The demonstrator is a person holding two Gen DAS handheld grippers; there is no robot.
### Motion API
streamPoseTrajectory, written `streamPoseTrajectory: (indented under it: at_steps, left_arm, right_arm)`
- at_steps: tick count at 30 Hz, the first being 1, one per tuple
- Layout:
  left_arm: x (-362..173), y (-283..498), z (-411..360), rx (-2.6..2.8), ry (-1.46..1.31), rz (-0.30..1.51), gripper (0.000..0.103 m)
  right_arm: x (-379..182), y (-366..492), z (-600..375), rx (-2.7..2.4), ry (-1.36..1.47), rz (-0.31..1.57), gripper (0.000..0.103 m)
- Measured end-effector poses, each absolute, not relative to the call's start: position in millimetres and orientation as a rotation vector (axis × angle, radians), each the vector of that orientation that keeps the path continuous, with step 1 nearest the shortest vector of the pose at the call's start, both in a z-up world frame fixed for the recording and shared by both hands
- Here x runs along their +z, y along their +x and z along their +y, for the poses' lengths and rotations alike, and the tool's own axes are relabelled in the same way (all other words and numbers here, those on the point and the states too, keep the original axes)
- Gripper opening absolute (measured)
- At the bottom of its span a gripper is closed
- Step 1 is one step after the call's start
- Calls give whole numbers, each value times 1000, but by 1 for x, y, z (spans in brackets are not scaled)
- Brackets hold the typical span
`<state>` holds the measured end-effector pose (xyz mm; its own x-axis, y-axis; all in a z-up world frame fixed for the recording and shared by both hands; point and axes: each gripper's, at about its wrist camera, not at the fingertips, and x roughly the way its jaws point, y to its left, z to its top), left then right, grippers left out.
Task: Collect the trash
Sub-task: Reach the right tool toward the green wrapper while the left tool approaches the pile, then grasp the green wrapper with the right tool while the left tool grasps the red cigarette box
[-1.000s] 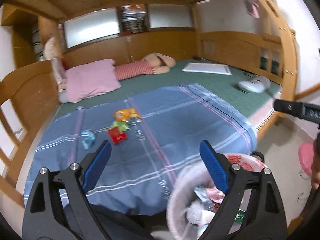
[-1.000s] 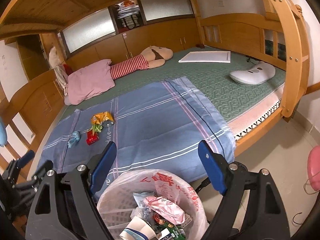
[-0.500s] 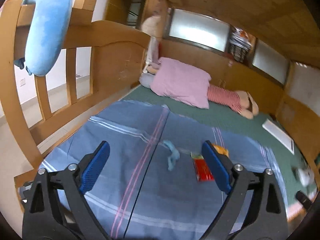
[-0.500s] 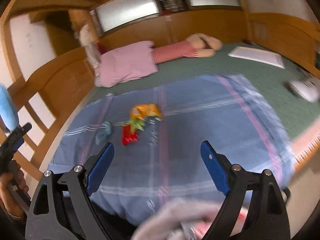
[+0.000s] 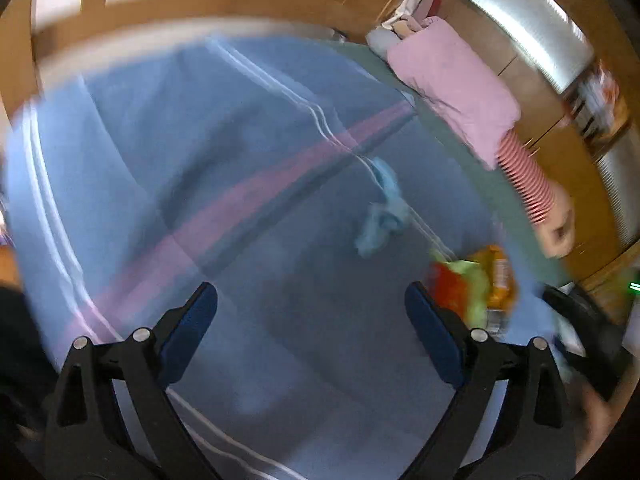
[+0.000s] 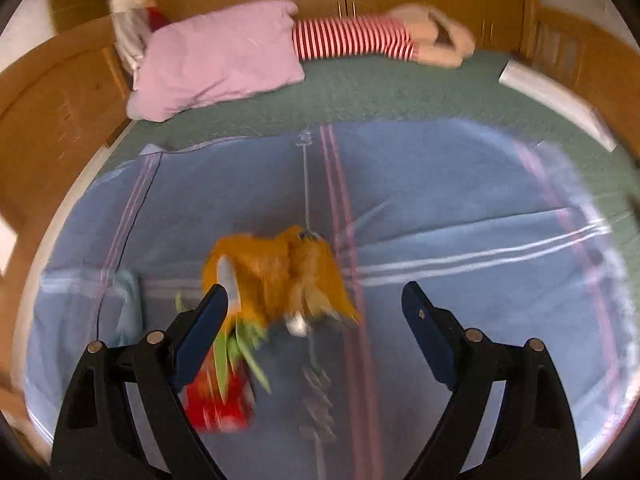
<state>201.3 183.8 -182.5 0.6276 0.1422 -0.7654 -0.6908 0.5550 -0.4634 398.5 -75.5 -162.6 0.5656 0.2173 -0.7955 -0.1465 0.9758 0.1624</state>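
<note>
Both grippers are over the blue striped blanket (image 6: 440,208), jaws spread wide and empty. The crumpled orange snack wrapper (image 6: 280,276) sits mid-blanket, just ahead of the right gripper (image 6: 314,304) and toward its left finger, with a red packet (image 6: 224,404) beside it. The left gripper (image 5: 310,312) is farther off; the pile lies off to its right, so I'd say the right is nearer.
</note>
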Motion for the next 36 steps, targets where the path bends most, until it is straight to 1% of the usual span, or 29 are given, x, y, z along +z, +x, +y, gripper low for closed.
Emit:
streamPoseTrajectory:
  at_steps: [2, 4, 5, 7, 9, 10, 11, 12, 13, 14, 15, 16, 17, 18, 20, 22, 23, 27, 31, 33, 36]
  left_arm:
    - [-182, 205, 185, 562, -816, 755, 94]
    - [-180, 205, 188, 617, -777, 740, 95]
    - [-181, 204, 191, 630, -792, 734, 95]
    - [-185, 201, 195, 648, -836, 732, 95]
    - [-186, 198, 196, 660, -864, 737, 95]
    - [-189, 199, 197, 667, -874, 740, 95]
    - [-190, 197, 199, 676, -884, 740, 95]
    - [-191, 195, 201, 686, -893, 737, 95]
    - [-192, 193, 203, 694, -901, 731, 95]
    - [-192, 188, 205, 703, -912, 725, 95]
    - [-192, 183, 207, 712, -922, 720, 95]
    - [-193, 180, 209, 721, -935, 720, 95]
    - [-195, 177, 211, 727, -946, 722, 95]
    - [-196, 176, 212, 732, -953, 726, 95]
    - [-199, 174, 214, 738, -969, 732, 95]
    - [-198, 172, 214, 740, -967, 732, 95]
    - [-197, 171, 212, 740, -958, 732, 95]
    - [-197, 180, 204, 674, -909, 774, 95]
    - [-203, 199, 189, 493, -897, 865, 95]
    - [-204, 211, 175, 404, -852, 907, 95]
    - [-201, 231, 141, 250, -685, 989, 95]
  right_arm:
    - [-182, 431, -72, 196, 193, 998, 87]
    - [-201, 454, -63, 151, 228, 1053, 87]
    - [-207, 459, -57, 165, 235, 1062, 92]
    - [-218, 463, -41, 182, 203, 1065, 95]
    - [-224, 462, -27, 239, 163, 1083, 95]
    - [-233, 460, -15, 313, 146, 1152, 93]
    - [-241, 458, -9, 343, 128, 1203, 83]
    - [-246, 454, 0, 352, 86, 1236, 82]
    - [-245, 441, 13, 327, -50, 1198, 73]
    - [-245, 433, 20, 338, -115, 1194, 62]
    - [-243, 422, 24, 360, -162, 1181, 58]
    - [-241, 416, 24, 383, -169, 1184, 48]
    - [-240, 406, 22, 426, -157, 1208, 44]
    - [-238, 399, 19, 460, -135, 1230, 43]
    - [-235, 378, 8, 544, -67, 1286, 37]
    - [-232, 356, -4, 635, -7, 1325, 35]
    - [-227, 348, -10, 659, 14, 1314, 35]
    - [-193, 326, -63, 655, 186, 1179, 35]
    - [-185, 312, -113, 518, 223, 1160, 35]
    - [-190, 318, -125, 478, 215, 1179, 38]
    - [-203, 313, -158, 383, 206, 1196, 53]
